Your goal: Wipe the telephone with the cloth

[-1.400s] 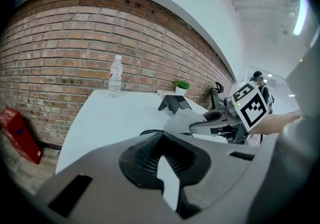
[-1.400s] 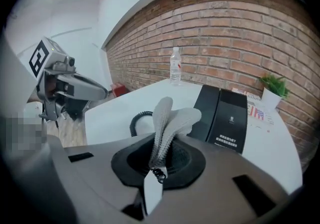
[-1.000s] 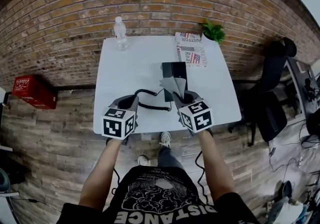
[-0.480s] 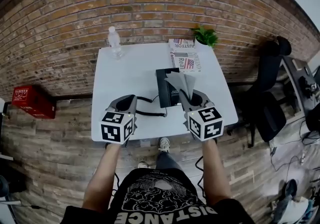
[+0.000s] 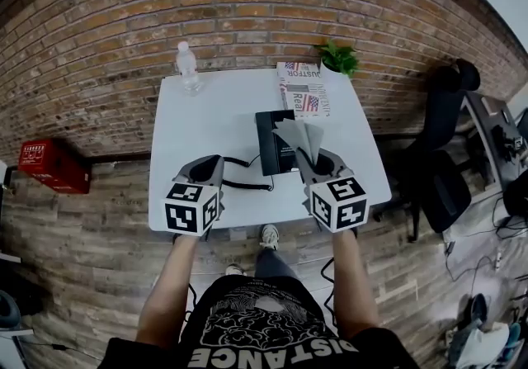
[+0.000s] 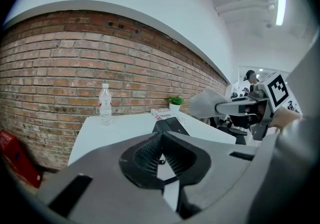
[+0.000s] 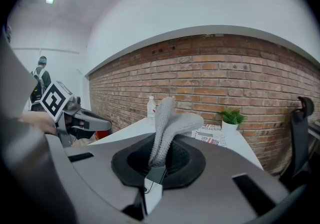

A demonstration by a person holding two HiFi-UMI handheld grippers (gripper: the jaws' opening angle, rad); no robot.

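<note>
The black telephone (image 5: 272, 143) lies on the white table (image 5: 206, 115), its curly cord (image 5: 247, 184) trailing toward the near edge. My right gripper (image 5: 313, 161) is shut on a grey cloth (image 5: 301, 136), which stands up from the jaws over the telephone's right side. In the right gripper view the cloth (image 7: 169, 120) rises folded out of the right gripper (image 7: 159, 158). My left gripper (image 5: 209, 167) hovers left of the cord, shut with nothing in it. In the left gripper view the left gripper (image 6: 161, 138) points at the telephone (image 6: 170, 125), with the cloth (image 6: 207, 103) at the right.
A water bottle (image 5: 187, 66) stands at the table's far left. A newspaper (image 5: 304, 88) and a small potted plant (image 5: 338, 58) sit at the far right by the brick wall. A red crate (image 5: 54, 167) is on the floor left, a black chair (image 5: 445, 161) right.
The right gripper with the cloth has shifted from the telephone's near end toward its right side. Over the last half second both grippers have stayed almost still.
</note>
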